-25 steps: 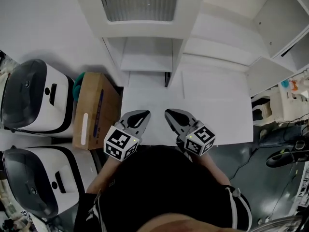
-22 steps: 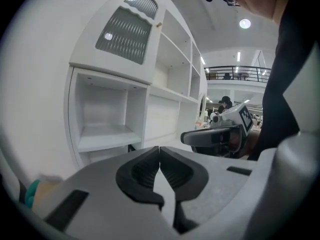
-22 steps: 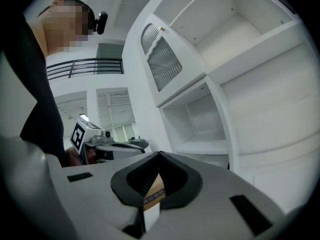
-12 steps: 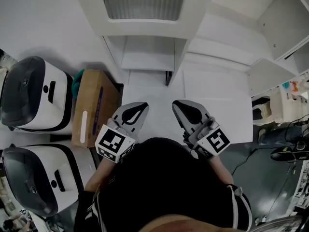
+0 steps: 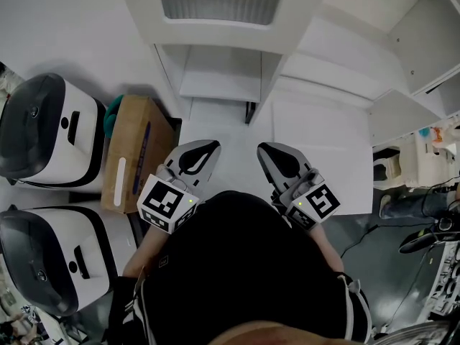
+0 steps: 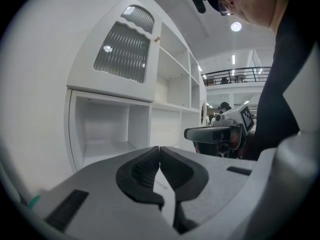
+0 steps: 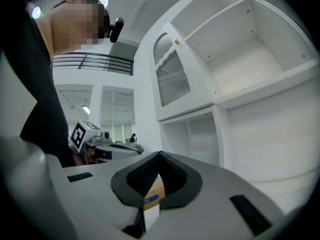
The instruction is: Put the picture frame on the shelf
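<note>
Status: the left grey two-jaw gripper point(image 5: 213, 146) and the right grey two-jaw gripper point(image 5: 263, 149) hover side by side over the near edge of the white desk point(image 5: 323, 157), close to the person's body. Both sets of tongs are closed tip to tip with nothing clamped. The brown cardboard box point(image 7: 151, 193) seen through the right jaw gap stands beyond it, off the desk's left edge.

The picture frame is not yet in hand. The only candidate is a thin dark upright object point(image 5: 248, 113) at the far edge of the desk, at the foot of the divider of the white shelf unit with the ribbed glass door point(image 5: 215, 38). Whether it is the frame cannot be confirmed.

Procedure, as a judgement: the step in hand is the approach. Open one gripper before reaching. Close on the frame's edge, not its face, then lift clear of the desk and set it upright in an open compartment point(image 5: 219, 77)
</note>
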`<state>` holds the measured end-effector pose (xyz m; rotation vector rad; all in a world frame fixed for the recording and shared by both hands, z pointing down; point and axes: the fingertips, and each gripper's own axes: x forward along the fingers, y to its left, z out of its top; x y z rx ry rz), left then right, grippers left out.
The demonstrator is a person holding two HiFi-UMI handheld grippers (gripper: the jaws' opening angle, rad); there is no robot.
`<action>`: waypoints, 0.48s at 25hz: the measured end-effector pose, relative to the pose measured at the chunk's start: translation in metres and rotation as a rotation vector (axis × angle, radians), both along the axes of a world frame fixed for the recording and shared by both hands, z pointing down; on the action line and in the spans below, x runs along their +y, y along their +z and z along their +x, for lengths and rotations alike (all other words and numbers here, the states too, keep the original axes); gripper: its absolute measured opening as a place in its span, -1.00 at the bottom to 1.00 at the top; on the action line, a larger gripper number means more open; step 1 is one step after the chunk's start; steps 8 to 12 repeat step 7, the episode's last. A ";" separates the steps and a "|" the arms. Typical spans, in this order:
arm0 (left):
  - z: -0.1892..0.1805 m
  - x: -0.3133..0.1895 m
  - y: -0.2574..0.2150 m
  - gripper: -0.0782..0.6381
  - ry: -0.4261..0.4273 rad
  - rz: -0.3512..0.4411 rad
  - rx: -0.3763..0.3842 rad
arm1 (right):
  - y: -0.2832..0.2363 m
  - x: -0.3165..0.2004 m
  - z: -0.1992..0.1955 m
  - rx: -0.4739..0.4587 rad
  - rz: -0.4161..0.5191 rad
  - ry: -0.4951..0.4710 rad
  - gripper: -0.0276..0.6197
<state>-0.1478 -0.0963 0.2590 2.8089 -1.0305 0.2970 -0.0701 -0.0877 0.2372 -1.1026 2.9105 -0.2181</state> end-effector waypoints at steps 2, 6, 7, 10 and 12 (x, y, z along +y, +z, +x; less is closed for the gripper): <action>0.001 0.000 0.000 -0.76 0.000 -0.005 0.001 | 0.000 0.003 -0.008 0.024 0.004 -0.023 -0.86; 0.001 0.001 0.003 -0.76 -0.002 -0.018 0.008 | 0.001 0.005 -0.014 0.033 0.000 -0.043 -0.86; 0.002 0.000 0.003 -0.76 -0.003 -0.020 0.011 | 0.002 0.005 -0.013 0.031 -0.004 -0.043 -0.86; 0.002 0.000 0.003 -0.76 -0.003 -0.020 0.011 | 0.002 0.005 -0.013 0.031 -0.004 -0.043 -0.86; 0.002 0.000 0.003 -0.76 -0.003 -0.020 0.011 | 0.002 0.005 -0.013 0.031 -0.004 -0.043 -0.86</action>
